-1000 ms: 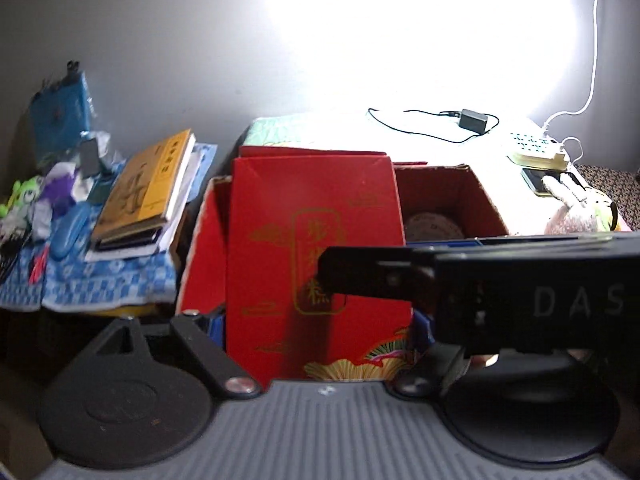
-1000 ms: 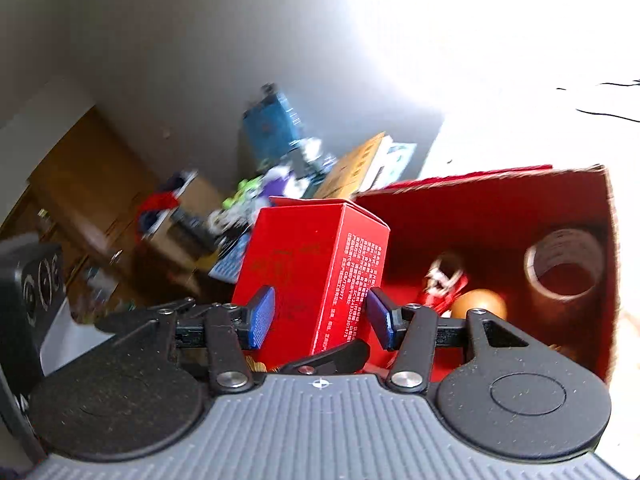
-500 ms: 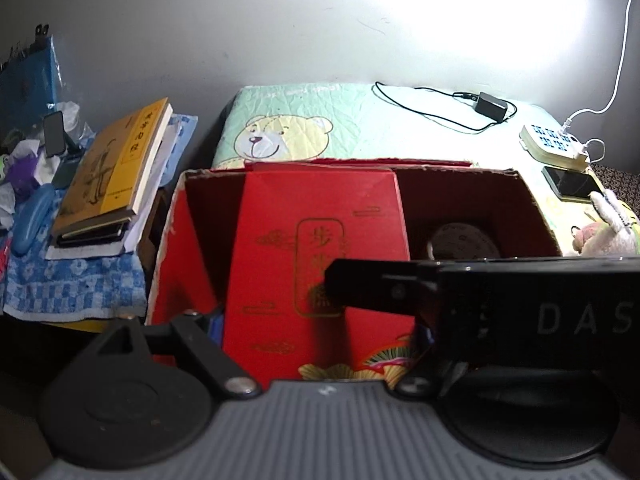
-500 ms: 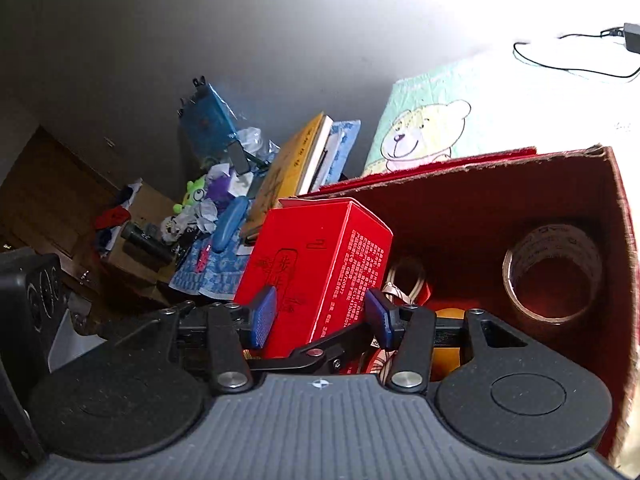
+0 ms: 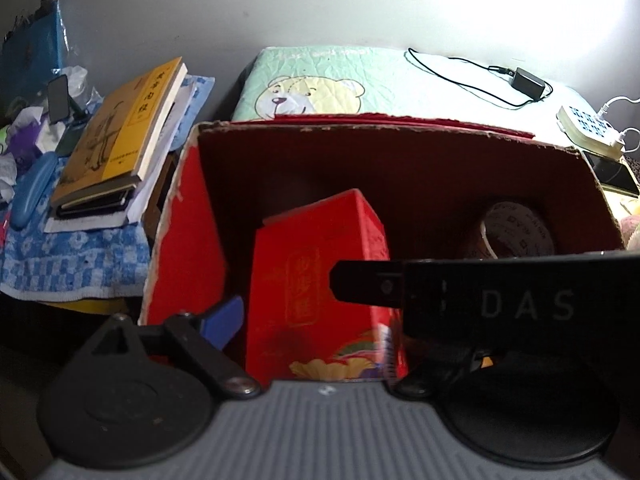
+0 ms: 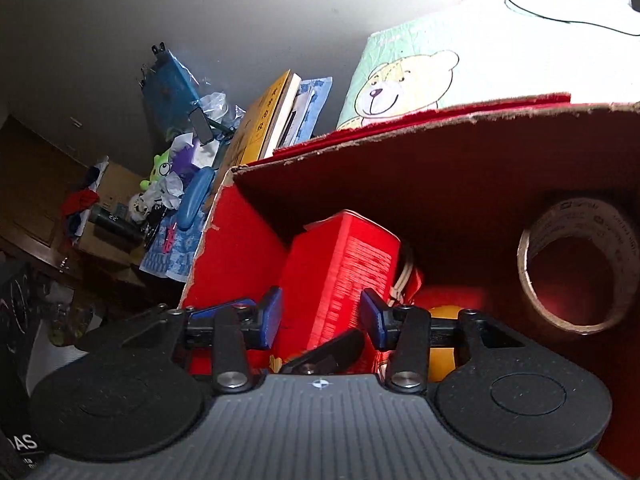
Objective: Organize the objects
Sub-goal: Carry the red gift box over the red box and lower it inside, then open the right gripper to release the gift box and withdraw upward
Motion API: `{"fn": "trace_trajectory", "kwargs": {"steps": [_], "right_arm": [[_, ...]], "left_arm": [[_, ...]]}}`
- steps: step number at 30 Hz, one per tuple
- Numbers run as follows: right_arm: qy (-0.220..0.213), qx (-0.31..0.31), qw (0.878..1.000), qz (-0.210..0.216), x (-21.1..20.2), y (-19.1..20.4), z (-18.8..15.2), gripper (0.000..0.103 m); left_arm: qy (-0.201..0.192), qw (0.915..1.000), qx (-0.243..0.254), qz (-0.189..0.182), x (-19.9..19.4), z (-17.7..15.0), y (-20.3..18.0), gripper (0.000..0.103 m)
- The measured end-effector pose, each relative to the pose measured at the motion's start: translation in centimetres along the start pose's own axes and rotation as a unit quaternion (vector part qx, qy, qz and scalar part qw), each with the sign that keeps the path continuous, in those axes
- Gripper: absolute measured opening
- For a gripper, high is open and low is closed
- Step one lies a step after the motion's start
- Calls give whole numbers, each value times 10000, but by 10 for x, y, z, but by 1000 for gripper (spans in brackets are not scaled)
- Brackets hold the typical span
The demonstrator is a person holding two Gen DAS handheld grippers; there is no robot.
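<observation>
Inside the big red carton (image 5: 188,248), a smaller red box (image 5: 320,280) is seen standing upright, its long axis running top to bottom, set toward the carton's 9 o'clock wall. Dead ahead at 12 o'clock of both grippers it lies, wedged between them. The left gripper (image 5: 320,320) is caught with its jaws opening; one blue pad (image 5: 224,320) shows clear of the box's broad printed face, the other finger being hidden behind the right tool's black body (image 5: 500,300), which crosses the view at 3 o'clock. The right gripper (image 6: 320,316) is pictured with jaws closing about the box's narrow printed side (image 6: 352,276), its blue pads (image 6: 272,312) flanking that side; whether they press on it cannot be told, and a slight gap appears to remain. The right tool is judged the nearer and better placed for the box.

Room is tight at 9 o'clock, where the carton wall stands just beside the box. More open floor lies toward 3 o'clock, where a tape roll (image 6: 580,260) leans at the far end and an orange ball (image 6: 440,344) sits near the box's foot. Torn rim edges (image 5: 400,128) run along 12 o'clock.
</observation>
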State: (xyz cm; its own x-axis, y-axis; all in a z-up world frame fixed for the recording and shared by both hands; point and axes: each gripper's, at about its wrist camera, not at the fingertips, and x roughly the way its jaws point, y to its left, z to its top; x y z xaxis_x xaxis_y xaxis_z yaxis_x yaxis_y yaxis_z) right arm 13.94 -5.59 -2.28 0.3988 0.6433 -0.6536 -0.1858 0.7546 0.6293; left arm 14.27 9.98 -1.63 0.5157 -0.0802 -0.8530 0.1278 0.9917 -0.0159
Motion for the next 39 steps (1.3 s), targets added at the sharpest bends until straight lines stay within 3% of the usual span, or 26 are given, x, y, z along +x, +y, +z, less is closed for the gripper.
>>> {"fn": "trace_trajectory", "kwargs": {"steps": [8,20,30,39], "right_arm": [[29,302,9992,250,-4,-11,-2,42],[-255,160,9995,-36,-24,-15,-8,42],[-510,-45,9975,-484,-35,-10,-18,42],[-883,-342,9903,-1015,-55,2,-27,43]], "left_arm": [[12,9998,51,189,2,0,-2,89],[194,9989,-54,430,5,0,-7,89],[324,9979,-188,521,-1,-6,-7,89],[146,9977,-203,628,-23,-13,-12,92]]}}
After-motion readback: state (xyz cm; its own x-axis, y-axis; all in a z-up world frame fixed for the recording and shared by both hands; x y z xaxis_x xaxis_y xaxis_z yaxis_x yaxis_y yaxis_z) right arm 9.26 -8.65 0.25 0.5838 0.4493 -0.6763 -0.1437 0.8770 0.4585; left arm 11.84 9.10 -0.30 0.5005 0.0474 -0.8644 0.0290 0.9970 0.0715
